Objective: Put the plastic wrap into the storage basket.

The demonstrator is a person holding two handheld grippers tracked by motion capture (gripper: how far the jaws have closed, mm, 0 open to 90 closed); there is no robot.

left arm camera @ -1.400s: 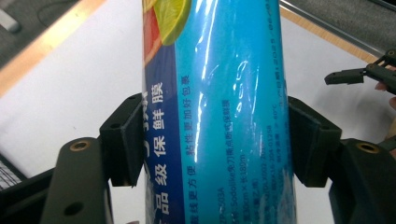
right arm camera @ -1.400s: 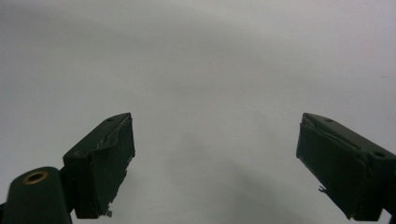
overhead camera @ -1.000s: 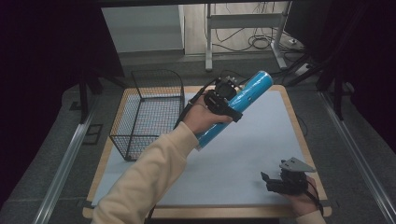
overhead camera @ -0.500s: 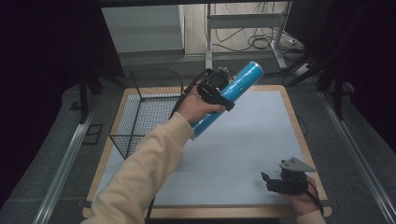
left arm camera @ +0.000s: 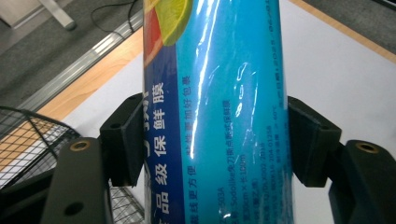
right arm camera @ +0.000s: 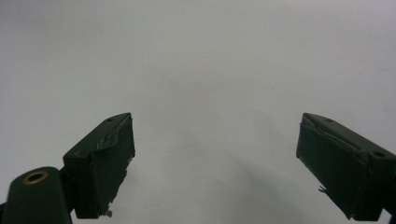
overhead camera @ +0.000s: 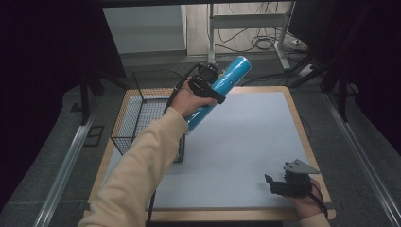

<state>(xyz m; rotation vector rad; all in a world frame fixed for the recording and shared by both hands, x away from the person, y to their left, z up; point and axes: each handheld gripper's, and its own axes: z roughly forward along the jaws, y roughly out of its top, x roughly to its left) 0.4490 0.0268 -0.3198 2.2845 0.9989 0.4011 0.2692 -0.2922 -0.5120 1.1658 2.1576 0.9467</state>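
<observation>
Wire basket (overhead camera: 142, 118) blocks the left — grey mat (overhead camera: 246, 142) lies open.

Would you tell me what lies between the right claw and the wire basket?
In the high view, bare white mat separates the right claw from the basket.

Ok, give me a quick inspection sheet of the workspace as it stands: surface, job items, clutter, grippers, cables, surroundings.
Surface: pale mat on a wood-edged table; nothing lying on the mat.
Job's things: blue roll of cling film held in the air, tilted, above the table's far left part; black wire basket at the table's left edge, with nothing seen inside.
Clutter: nothing seen.
Grippers: left gripper shut on the roll, pads pressing both sides; right gripper open, low at the near right corner, nothing between its jaws.
Cables: left gripper's cable trails along the hand; loose floor cables beyond the table.
Surroundings: grey floor, metal stand legs, dark curtains.
</observation>
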